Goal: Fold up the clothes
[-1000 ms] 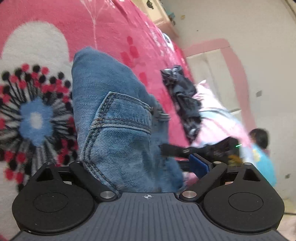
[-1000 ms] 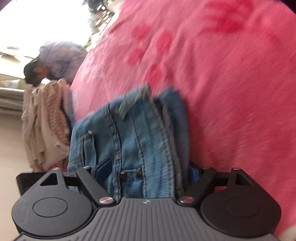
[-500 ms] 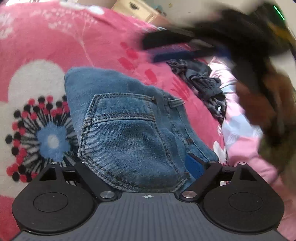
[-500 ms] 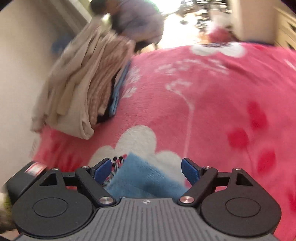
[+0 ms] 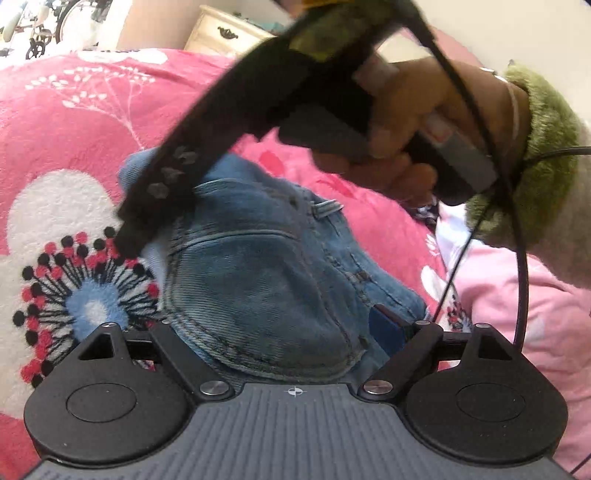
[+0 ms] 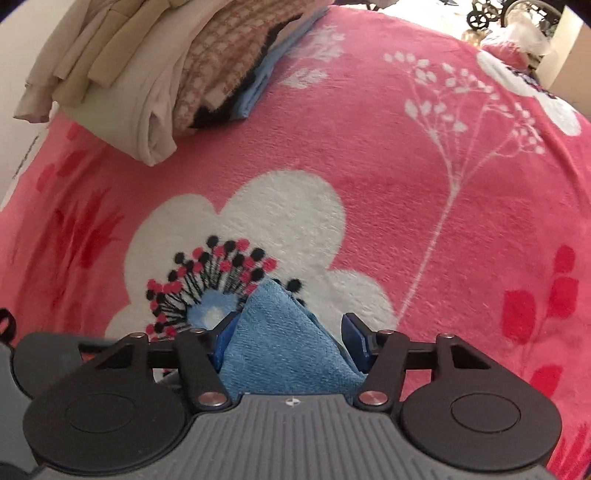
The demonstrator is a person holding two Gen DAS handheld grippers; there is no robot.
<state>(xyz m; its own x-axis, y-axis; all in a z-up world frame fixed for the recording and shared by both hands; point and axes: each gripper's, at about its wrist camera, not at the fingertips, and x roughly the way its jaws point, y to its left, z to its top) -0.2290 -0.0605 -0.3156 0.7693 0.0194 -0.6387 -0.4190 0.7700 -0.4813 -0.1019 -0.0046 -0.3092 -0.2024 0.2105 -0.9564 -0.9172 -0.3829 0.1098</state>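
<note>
A: What's nearest on my left camera?

B: My left gripper [image 5: 273, 332] sits low over the folded jeans [image 5: 258, 273], jaws spread wide and opening a little more, with the denim between them; only one blue pad [image 5: 384, 328] shows, at the fabric's edge, and I can't see it pressing

A: And the right side?

B: My right gripper [image 6: 291, 339] has a fold of the blue denim [image 6: 288, 347] between its pads. The jaws are closing; one pad touches the cloth, the other stands just clear

A: Where do the jeans lie?

B: On the pink flowered blanket [image 6: 369, 155], partly over the big white flower [image 6: 280, 218]. In the left view the right hand [image 5: 402, 129] holds its gripper down at the far edge of the jeans

A: Farther back?

B: A stack of folded clothes [image 6: 155, 62] at the blanket's edge, and a cream dresser [image 5: 229, 33]
</note>
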